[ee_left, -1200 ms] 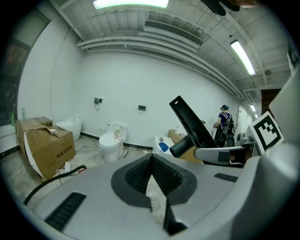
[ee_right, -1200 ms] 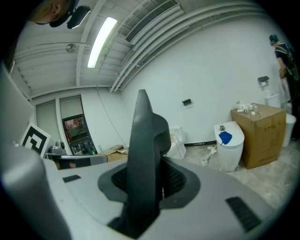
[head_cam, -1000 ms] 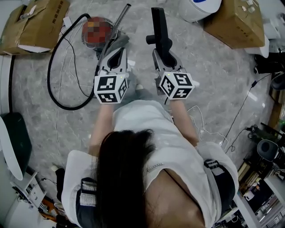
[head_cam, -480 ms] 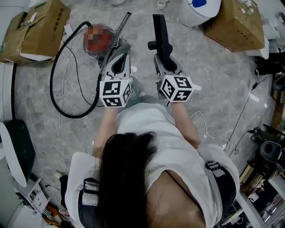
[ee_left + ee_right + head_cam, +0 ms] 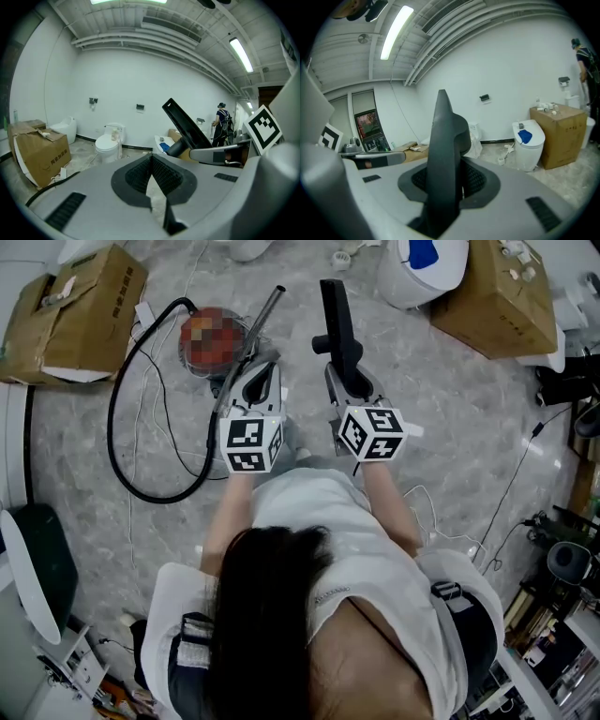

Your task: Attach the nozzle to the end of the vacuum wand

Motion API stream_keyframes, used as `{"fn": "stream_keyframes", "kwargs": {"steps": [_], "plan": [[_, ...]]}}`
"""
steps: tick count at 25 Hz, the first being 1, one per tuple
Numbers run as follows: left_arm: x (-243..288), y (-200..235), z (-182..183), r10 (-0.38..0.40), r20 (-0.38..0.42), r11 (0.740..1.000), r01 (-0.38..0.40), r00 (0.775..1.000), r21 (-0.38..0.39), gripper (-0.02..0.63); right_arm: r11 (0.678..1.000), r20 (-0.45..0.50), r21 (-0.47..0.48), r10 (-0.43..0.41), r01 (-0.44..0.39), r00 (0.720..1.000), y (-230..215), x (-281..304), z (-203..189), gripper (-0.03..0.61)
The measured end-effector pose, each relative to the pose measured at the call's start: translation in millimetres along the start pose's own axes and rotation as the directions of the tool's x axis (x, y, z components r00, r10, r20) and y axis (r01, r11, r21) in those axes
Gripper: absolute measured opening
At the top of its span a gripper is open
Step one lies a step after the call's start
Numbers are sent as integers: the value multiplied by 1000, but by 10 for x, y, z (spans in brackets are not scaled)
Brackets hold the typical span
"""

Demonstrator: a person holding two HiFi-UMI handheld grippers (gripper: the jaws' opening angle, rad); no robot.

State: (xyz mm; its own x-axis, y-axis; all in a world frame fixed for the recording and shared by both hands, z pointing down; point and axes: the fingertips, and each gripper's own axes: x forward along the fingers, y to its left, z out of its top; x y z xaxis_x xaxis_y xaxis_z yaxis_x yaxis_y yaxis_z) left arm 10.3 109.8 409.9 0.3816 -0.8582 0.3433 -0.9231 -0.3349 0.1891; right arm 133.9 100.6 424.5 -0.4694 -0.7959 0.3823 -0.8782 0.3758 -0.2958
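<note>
A black nozzle (image 5: 336,315) stands up and forward out of my right gripper (image 5: 347,369), which is shut on its lower end. It fills the middle of the right gripper view as the nozzle (image 5: 445,140) between the pads. My left gripper (image 5: 265,360) is shut with nothing in it; its jaws (image 5: 151,157) meet tip to tip. The metal vacuum wand (image 5: 265,317) lies slanted on the floor just beyond and under the left gripper's tip, beside the red vacuum body (image 5: 211,338). From the left gripper view the nozzle (image 5: 185,124) shows at the right.
A black hose (image 5: 127,409) loops on the floor to the left of the vacuum. Cardboard boxes (image 5: 80,296) (image 5: 497,292) sit at the far left and far right. A white toilet (image 5: 422,259) stands ahead. Thin cables (image 5: 511,474) run across the floor at right.
Both grippers have moved a little forward toward the vacuum and wand. The right one still holds the nozzle; the left stays shut and empty.
</note>
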Motion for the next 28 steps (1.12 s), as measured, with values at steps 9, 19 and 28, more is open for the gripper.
{"fn": "stream_keyframes", "kwargs": {"steps": [9, 19, 28], "plan": [[429, 439, 106, -24, -50, 1000, 24, 998, -7, 2, 999, -11, -14, -46, 46, 999, 18, 582, 204, 130], [889, 778, 232, -37, -112, 999, 38, 993, 3, 2, 996, -17, -13, -87, 86, 996, -33, 1050, 395, 130], [1156, 1003, 266, -50, -146, 998, 54, 988, 27, 2, 992, -27, -7, -122, 122, 992, -69, 1337, 455, 130]]}}
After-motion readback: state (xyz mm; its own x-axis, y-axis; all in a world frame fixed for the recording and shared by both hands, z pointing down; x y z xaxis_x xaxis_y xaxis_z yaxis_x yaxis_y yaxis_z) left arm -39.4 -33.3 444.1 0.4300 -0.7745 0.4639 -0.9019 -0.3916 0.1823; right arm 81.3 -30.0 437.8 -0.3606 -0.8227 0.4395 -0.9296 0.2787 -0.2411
